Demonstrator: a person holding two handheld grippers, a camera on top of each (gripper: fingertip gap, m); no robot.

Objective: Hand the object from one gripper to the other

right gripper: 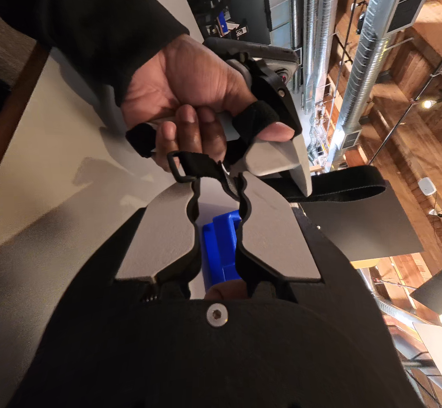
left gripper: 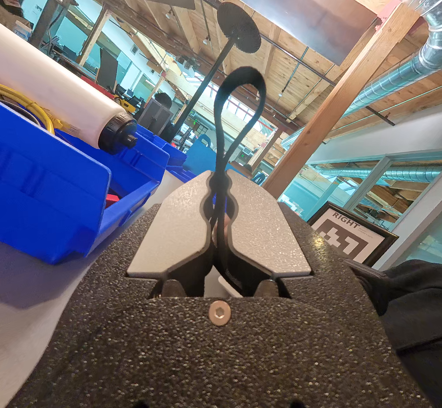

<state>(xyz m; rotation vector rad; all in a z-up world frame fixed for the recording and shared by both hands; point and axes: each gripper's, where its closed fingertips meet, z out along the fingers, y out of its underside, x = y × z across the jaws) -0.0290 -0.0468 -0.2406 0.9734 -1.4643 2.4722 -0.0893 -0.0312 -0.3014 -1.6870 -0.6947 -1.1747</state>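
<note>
Clearly the left gripper (left gripper: 219, 178) stays out of it, pinched tight on the black strap (left gripper: 235, 99) looping beyond its tips, so the right gripper (right gripper: 218, 190), gaping with the strap's ringed end (right gripper: 191, 164) at its tips, should advance and close squarely before the left lets go.

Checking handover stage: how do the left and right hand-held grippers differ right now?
Left hand-held gripper is shut on the black strap; right hand-held gripper is open. Left pinches below the loop; right's fingers only flank its other end. Both have grey fingers.
</note>
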